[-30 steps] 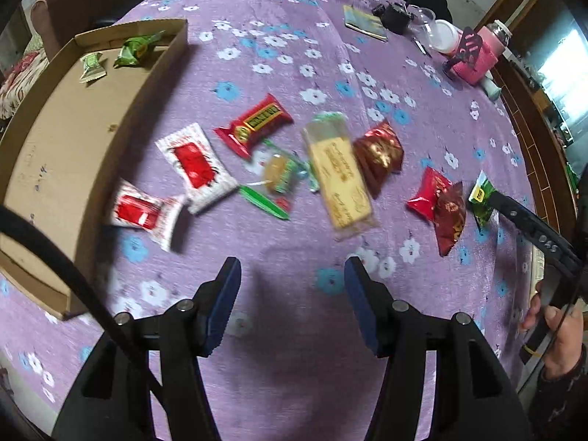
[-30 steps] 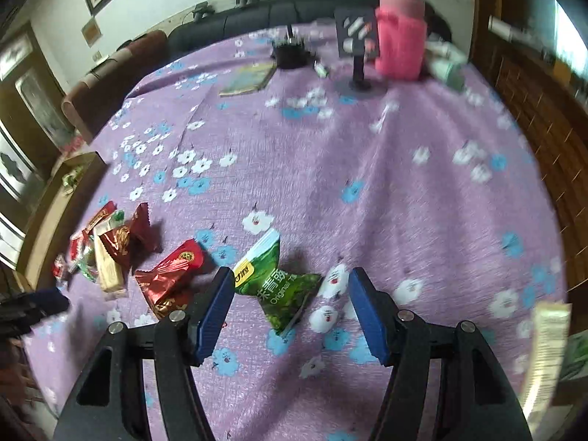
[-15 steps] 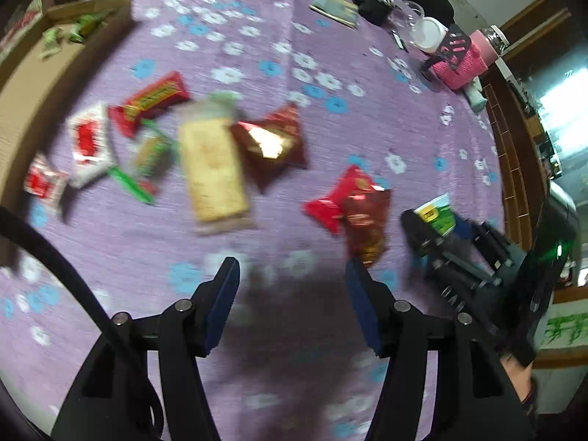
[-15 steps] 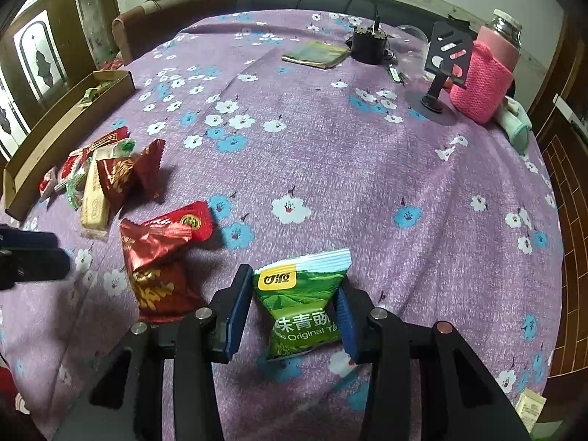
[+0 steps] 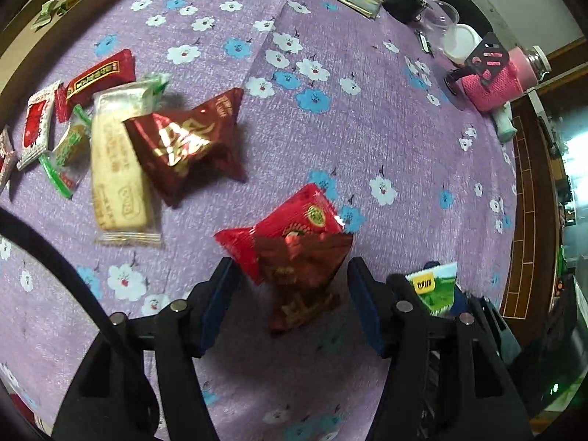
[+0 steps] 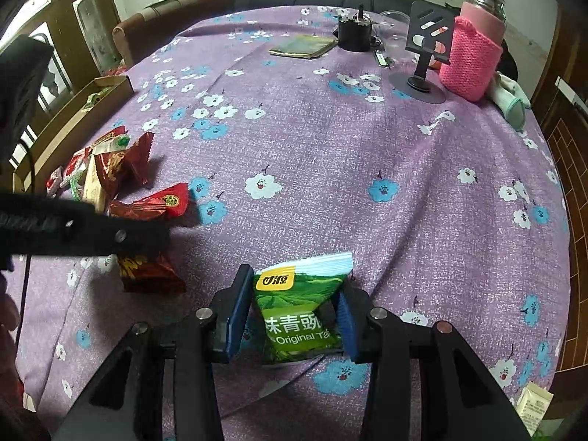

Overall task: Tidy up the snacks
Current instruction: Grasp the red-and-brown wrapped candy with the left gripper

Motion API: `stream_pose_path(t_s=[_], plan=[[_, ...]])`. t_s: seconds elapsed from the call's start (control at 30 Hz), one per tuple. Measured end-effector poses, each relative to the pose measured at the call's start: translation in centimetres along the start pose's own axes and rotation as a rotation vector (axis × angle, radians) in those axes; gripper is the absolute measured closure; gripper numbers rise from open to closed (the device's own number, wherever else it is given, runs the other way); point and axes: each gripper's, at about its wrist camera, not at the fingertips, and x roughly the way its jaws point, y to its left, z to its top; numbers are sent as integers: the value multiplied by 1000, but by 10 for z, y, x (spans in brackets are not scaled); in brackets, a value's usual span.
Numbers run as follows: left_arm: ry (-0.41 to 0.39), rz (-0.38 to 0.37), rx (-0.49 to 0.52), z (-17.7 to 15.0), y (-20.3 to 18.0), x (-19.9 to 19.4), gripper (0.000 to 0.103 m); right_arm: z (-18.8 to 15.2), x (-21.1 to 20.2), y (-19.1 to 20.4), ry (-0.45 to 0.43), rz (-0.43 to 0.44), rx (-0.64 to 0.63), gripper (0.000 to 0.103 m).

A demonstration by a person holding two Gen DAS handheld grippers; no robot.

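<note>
Table under a purple cloth with white and blue flowers [image 6: 367,139], snack packets clustered at its left side [image 5: 121,139], two red packets nearer the middle [image 5: 294,235], cardboard box at far left edge [image 6: 92,106], pink knit-sleeved jar [image 6: 470,58], phone stand [image 6: 422,70], booklet [image 6: 303,47] along the far side.

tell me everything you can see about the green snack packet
The green snack packet is a glossy, puffed pillow pouch with a crimped white top edge, a yellow logo patch, a printed green field scene and white lettering including "Original". It stands top edge up between the blue pads of the right hand-held gripper, which is shut on its sides, over the purple floral tablecloth.
</note>
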Motion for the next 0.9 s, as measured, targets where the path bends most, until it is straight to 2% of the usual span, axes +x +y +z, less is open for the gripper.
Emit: stream_pose_path(t_s=[0.1, 0.17, 0.23, 0.27, 0.43, 0.9], plan=[[-7, 22, -8, -1, -1, 0, 41, -1, 0, 0, -7, 3, -6, 61], [-17, 53, 6, -2, -3, 0, 50, -1, 0, 0, -14, 1, -6, 61], [-14, 74, 31, -4, -4, 0, 68, -2, -1, -1, -18, 5, 2, 61], [-9, 74, 37, -4, -3, 0, 69, -1, -1, -1, -18, 7, 3, 61], [6, 54, 36, -4, 3, -1, 73, -1, -1, -1, -17, 9, 9, 61], [44, 16, 100, -32, 35, -17, 73, -9, -17, 10, -42, -9, 10, 65]])
